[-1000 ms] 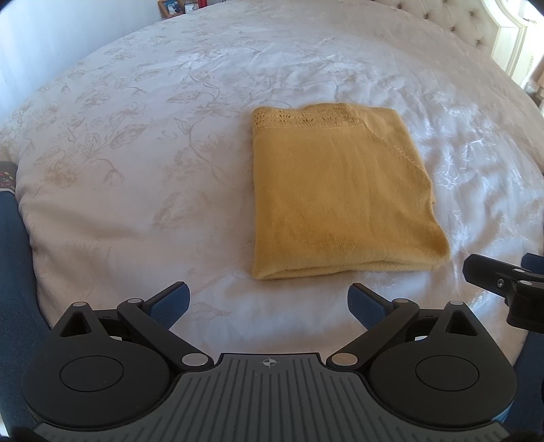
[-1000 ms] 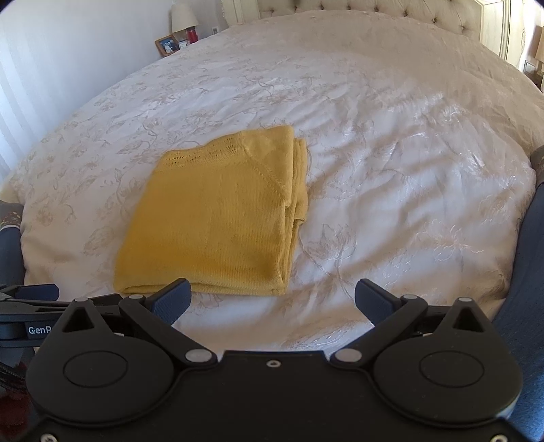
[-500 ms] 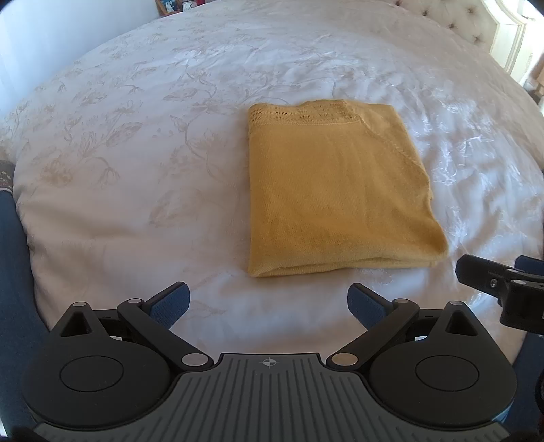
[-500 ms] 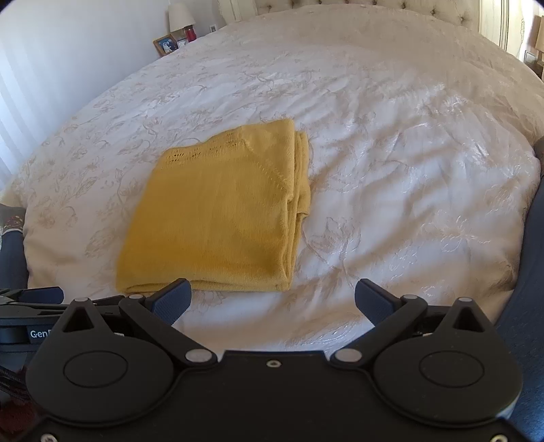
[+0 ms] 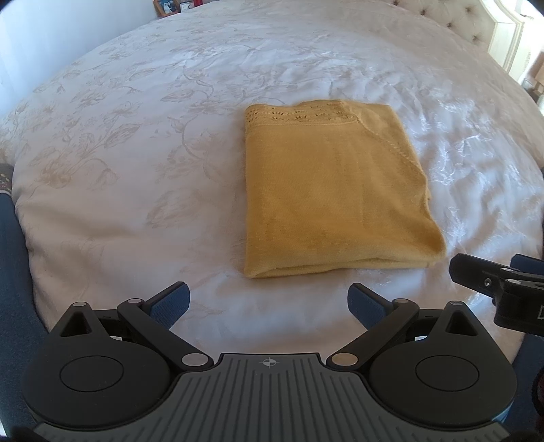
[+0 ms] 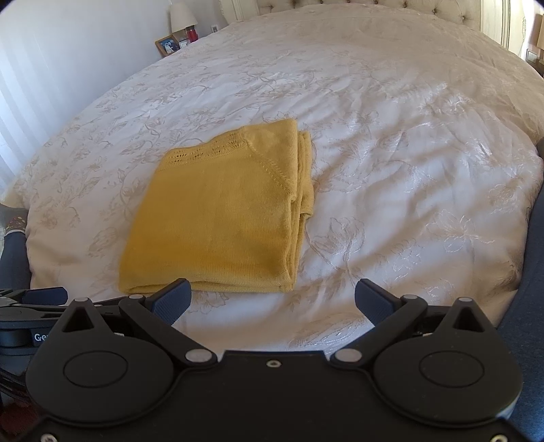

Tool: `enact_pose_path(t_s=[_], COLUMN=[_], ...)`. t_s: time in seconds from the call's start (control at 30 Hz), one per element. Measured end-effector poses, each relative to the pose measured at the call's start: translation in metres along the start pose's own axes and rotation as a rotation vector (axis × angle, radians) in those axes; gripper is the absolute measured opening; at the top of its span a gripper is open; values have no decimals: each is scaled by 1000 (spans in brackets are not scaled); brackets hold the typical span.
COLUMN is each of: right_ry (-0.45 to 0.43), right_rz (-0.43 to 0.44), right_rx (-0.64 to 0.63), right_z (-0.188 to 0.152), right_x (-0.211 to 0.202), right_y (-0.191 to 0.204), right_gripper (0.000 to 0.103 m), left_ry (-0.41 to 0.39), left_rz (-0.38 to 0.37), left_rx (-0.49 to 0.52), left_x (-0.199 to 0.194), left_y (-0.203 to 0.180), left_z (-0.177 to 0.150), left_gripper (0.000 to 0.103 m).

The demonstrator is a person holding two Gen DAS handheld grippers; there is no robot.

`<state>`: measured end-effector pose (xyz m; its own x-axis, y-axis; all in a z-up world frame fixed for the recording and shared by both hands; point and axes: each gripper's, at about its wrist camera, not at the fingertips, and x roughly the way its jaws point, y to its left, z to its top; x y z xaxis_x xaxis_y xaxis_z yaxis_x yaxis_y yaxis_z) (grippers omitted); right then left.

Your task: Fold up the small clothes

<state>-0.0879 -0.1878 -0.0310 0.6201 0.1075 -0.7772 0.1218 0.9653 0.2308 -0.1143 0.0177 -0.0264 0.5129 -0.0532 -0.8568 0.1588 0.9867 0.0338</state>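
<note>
A yellow knit garment [image 5: 336,193] lies folded into a neat rectangle on the white bed; it also shows in the right wrist view [image 6: 224,217], with its stacked layers along the right edge. My left gripper [image 5: 268,302] is open and empty, just short of the garment's near edge. My right gripper [image 6: 272,301] is open and empty, near the garment's near right corner. The right gripper shows at the right edge of the left wrist view [image 5: 499,289]. The left gripper shows at the left edge of the right wrist view [image 6: 34,299].
The white floral bedspread [image 5: 136,170] covers the whole bed. A tufted headboard [image 6: 374,5] stands at the far end. A nightstand with a lamp [image 6: 183,17] and a photo frame [image 6: 167,45] is at the far left. The bed's near edge [image 6: 476,306] drops off close to the grippers.
Both grippers have drawn back a little from the folded garment and stay open. The garment has not moved.
</note>
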Motion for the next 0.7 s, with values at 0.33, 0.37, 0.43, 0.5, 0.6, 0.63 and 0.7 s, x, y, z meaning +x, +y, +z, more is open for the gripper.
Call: enact_pose_path(t_s=[0.33,0.37,0.43,0.5,0.6,0.63,0.7], right_ry=[1,1,2,2,3,2,3], right_rz=[2,2,3,3,2,3,4], right_rx=[-1,-2,-3,-3,-2,-2,-2], right_z=[0,0,0,0,0,0,0], right_x=[1,1,2,2,2,2,2], right_y=[1,2,2,2,2,2,2], right_gripper=[102,102,102,102,102,102,102], left_ry=[-2,-2,-2,-3,-4,-4,-4], left_rz=[2,2,1,2,4,4,3], left_rx=[1,1,2,4,9,10,10], left_x=[0,0,0,0,0,0,0], left_y=[-1,-1,-1,-2,-2,-2,-2], left_z=[0,0,0,0,0,0,0], left_gripper=[101,101,101,101,101,101,101])
